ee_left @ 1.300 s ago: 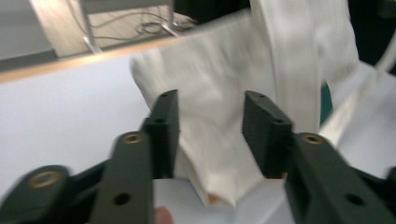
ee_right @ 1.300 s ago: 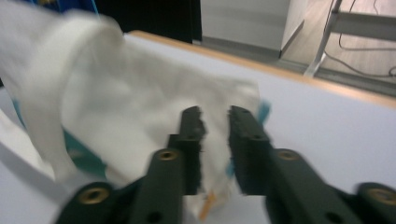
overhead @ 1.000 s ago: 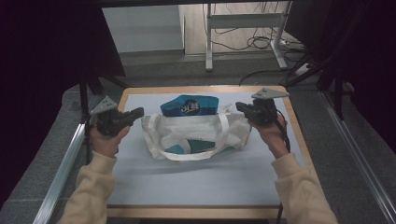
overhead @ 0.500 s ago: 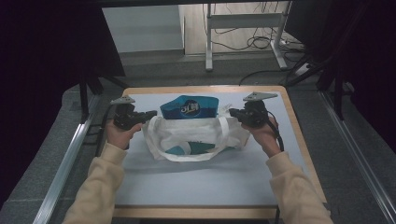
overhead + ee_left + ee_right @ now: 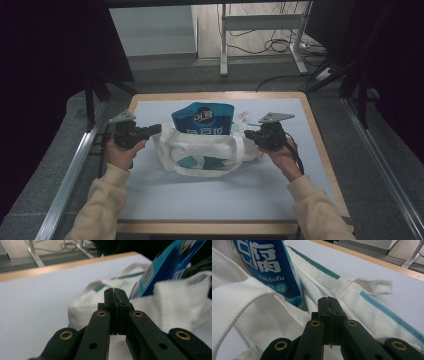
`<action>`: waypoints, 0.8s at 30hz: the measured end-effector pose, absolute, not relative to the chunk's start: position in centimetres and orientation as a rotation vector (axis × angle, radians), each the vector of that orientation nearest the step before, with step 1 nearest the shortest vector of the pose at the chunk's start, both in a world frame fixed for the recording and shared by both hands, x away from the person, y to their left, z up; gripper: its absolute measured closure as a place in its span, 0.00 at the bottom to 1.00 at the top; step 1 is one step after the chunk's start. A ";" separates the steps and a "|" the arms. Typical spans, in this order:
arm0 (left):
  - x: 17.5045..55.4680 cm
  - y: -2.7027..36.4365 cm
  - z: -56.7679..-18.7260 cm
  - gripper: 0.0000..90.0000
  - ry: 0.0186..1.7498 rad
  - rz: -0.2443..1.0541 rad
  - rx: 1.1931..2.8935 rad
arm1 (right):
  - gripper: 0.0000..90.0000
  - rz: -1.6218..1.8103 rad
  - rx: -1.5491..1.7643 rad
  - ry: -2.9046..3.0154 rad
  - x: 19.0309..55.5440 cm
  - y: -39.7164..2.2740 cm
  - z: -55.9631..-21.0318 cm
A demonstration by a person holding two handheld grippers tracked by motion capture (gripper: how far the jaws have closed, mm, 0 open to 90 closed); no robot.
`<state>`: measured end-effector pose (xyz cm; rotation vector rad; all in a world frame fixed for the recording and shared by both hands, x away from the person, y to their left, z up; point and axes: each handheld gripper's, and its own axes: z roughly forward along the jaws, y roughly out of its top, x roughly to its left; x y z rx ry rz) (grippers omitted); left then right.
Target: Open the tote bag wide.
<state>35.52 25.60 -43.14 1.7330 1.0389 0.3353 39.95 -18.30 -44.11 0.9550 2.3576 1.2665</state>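
A white canvas tote bag [image 5: 205, 152] with teal trim lies at the centre of the pale blue table top [image 5: 200, 195], and a blue Fishtofu snack pouch [image 5: 203, 119] stands in its mouth at the bag's 12 o'clock. The left gripper [image 5: 156, 129] is at the bag's 9 o'clock edge and the right gripper [image 5: 248, 134] at its 3 o'clock edge. In each gripper view the black jaws are pressed together, tips against the white fabric, though I cannot tell whether cloth is caught between them.

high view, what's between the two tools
In the high view, the white cloth bag lies between the left tool and the right tool, with a blue snack packet sticking out of its mouth.
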 end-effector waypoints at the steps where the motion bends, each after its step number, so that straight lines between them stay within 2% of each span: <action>1: 35.4 25.5 -42.7 1.00 1.030 0.349 1.725 | 0.99 1.265 0.952 2.356 40.0 -18.3 -44.2; 5: 35.8 24.8 -41.3 1.00 1.015 0.390 1.740 | 0.99 1.265 0.952 2.353 40.0 -18.3 -44.2; 13: 39.2 22.9 -42.6 1.00 1.073 0.265 1.834 | 0.99 1.267 0.935 2.357 39.8 -18.1 -44.2; 24: 36.5 22.7 -45.1 1.00 1.051 0.222 1.917 | 0.99 1.260 0.928 2.370 39.1 -18.1 -44.7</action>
